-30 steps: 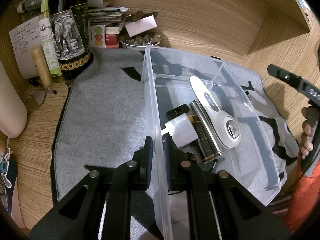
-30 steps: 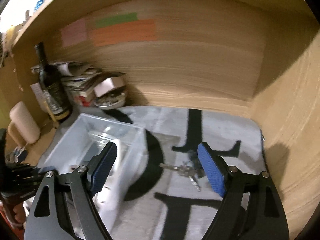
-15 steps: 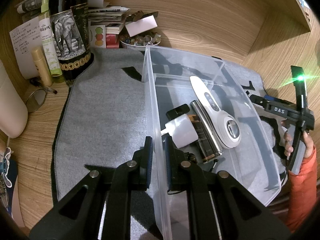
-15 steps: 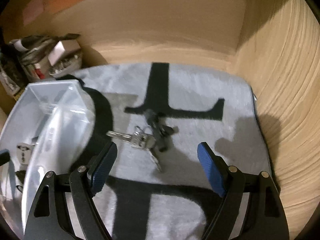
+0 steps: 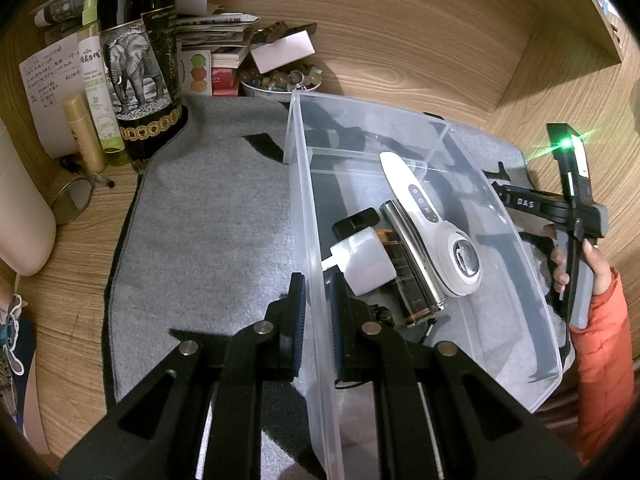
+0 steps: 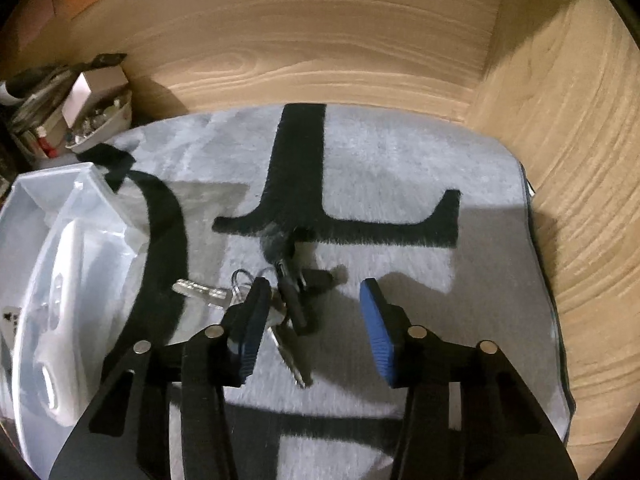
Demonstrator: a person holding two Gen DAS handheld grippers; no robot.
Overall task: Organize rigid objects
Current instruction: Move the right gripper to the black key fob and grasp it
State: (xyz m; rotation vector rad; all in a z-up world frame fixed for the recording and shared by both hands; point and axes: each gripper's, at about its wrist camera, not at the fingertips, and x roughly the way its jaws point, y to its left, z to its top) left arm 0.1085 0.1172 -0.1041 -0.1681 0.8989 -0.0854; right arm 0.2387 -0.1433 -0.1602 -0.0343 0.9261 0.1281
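Right wrist view shows the right gripper (image 6: 312,320) lower and nearer the bunch of keys (image 6: 276,304) than it was a second ago, when the keys lay farther ahead; its jaws have just been closing, with the keys between them, yet a clear gap remains on the right pad's side, so nothing is pinched. I judge the pickup is beginning, with the keys bound for the clear plastic bin (image 5: 304,184) to their left. Across the same second the left gripper (image 5: 316,320) is unchanged, clamped on the bin's near-left wall, steadying it. Thin, flat, shiny metal keys on a ring rest on a soft grey felt mat (image 6: 400,168) with black lettering. Inside the smooth, translucent bin lie a glossy white handheld device (image 5: 432,220), a white charger block (image 5: 366,264) and a metallic cylinder (image 5: 412,264).
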